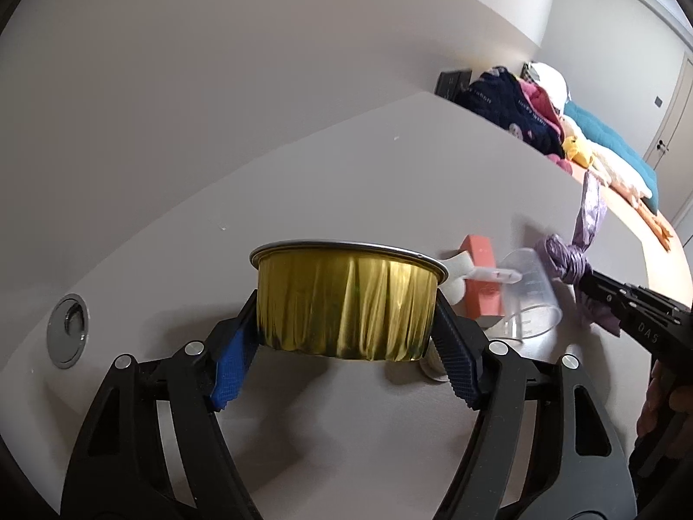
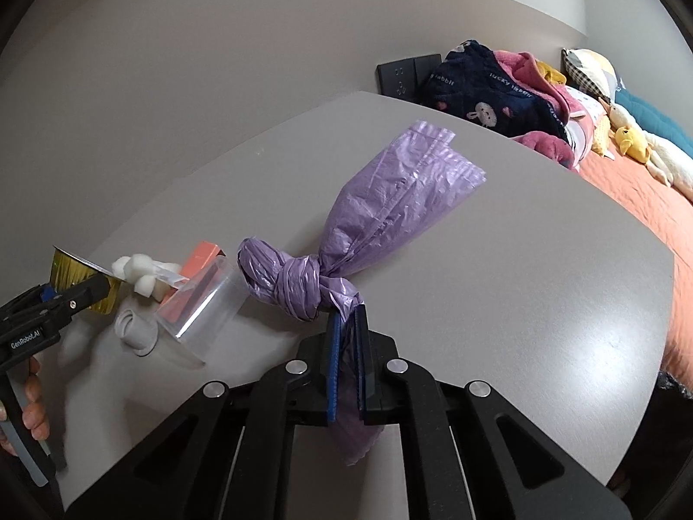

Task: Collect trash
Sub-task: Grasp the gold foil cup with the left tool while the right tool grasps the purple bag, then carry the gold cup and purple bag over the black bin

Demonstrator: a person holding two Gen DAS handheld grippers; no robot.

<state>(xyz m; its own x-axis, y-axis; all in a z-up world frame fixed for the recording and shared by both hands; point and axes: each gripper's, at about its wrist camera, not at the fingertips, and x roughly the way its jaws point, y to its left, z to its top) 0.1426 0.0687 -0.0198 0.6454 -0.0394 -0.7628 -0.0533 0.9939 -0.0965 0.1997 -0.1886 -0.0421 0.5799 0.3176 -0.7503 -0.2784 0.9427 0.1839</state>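
Observation:
My left gripper is shut on a gold foil cup with a silver rim and holds it above the grey table. My right gripper is shut on a knotted purple plastic bag, whose loose end lies over the table. Between them lie a clear plastic measuring cup on its side, an orange box, white cotton balls and a grey roll. The cup also shows in the right wrist view, and the bag shows in the left wrist view.
A round metal grommet is set in the table at the left. Beyond the table's far edge is a bed with an orange cover, piled clothes and plush toys. Black wall sockets are on the wall.

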